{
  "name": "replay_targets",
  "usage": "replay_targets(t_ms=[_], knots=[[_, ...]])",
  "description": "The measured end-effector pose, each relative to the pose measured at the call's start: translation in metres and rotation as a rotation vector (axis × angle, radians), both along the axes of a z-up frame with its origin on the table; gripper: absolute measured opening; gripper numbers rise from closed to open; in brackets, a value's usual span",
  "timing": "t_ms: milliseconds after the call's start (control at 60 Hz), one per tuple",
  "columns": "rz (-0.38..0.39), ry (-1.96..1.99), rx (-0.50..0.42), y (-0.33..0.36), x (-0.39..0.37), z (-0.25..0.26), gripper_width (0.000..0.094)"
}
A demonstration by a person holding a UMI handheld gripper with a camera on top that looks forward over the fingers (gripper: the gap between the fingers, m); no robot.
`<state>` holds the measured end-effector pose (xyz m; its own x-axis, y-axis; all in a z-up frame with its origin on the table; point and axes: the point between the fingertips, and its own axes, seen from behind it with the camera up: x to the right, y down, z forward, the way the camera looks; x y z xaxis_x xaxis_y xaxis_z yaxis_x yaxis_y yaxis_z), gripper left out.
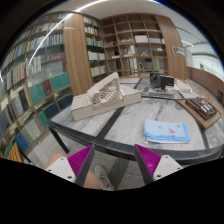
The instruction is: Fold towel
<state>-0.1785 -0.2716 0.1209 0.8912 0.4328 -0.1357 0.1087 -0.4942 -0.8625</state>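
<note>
While your claw point(114, 163) hangs open and empty at the frame's bottom, the towel point(166, 130) lies on the surface point(120, 125) right of centre, beyond the fingers; it looks partly folded, so judge the folding unfinished.

No legible text, labels, numbers or signs anywhere in view.

Light-blue towel point(166, 130) on a pale marbled table point(120, 125) — gripper point(113, 162) pads magenta.
</note>
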Motion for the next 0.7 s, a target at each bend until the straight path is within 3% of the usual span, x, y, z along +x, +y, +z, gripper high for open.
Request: replay_targets(t_ms=[117,500,700], knots=[[-0.045,-0.021,-0.02,0.01,0.01,-0.01,0.0822],[-0.153,-0.174,0.01,0.159,0.064,-0.066,0.0816],[-0.147,-0.247,-0.015,0.208,0.069,-0.108,0.0815]])
